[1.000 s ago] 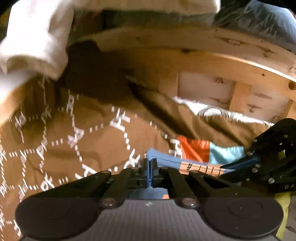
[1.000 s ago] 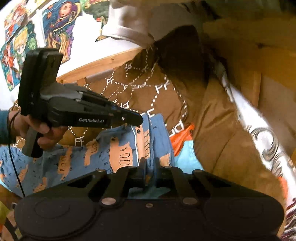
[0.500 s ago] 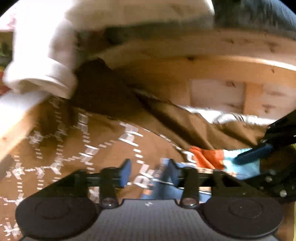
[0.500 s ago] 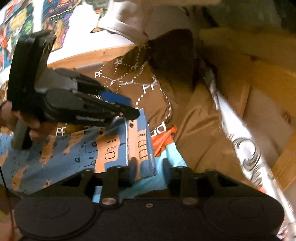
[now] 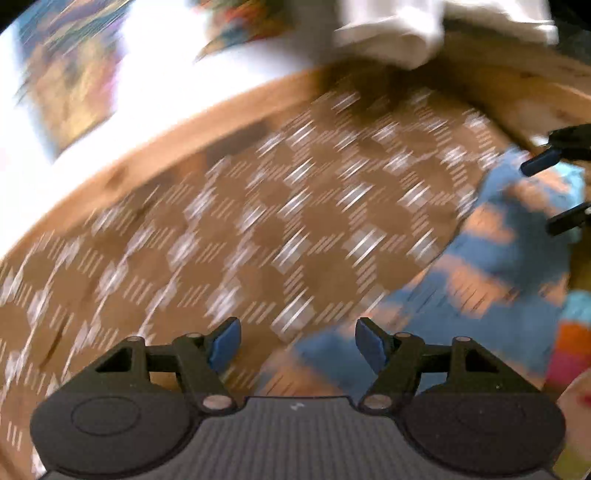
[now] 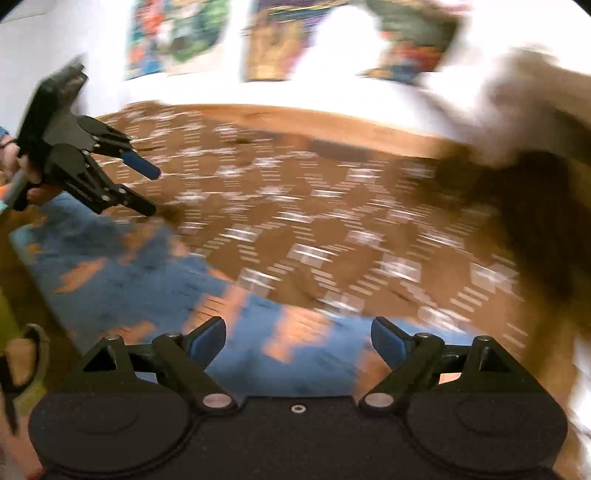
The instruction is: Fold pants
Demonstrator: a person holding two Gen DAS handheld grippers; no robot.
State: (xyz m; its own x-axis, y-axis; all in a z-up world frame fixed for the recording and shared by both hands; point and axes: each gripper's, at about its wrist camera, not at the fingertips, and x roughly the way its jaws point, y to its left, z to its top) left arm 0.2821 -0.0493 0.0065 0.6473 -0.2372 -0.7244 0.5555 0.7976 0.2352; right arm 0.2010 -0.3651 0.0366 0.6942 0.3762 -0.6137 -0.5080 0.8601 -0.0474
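From your left wrist camera, the picture is heavily smeared. Your left gripper (image 5: 297,341) stands with its blue pads well apart; its jaws have just been opening, and nothing is pinched between them. Behind the gap lies the brown bedcover (image 5: 258,229) with its white dotted pattern, and the blue pants (image 5: 491,266) with orange patches lie on it to the right, reaching down toward the right-hand finger (image 5: 369,345). At the right edge you can see the tips of your right gripper (image 5: 554,192), spread apart above the pants. A wooden bed rail (image 5: 192,136) curves along the far side of the cover, and a pale cloth (image 5: 399,33) hangs over it at the top.

From your right wrist camera, also blurred, your right gripper (image 6: 299,341) is released too, its jaws having just been opening, with the pants (image 6: 155,280) lying flat under and beyond the gap, untouched by the pads. At the left, your hand (image 6: 22,173) holds the left gripper (image 6: 147,190), fingers parted, just over the far edge of the pants. Colourful posters (image 6: 280,40) hang on the white wall behind the bed.
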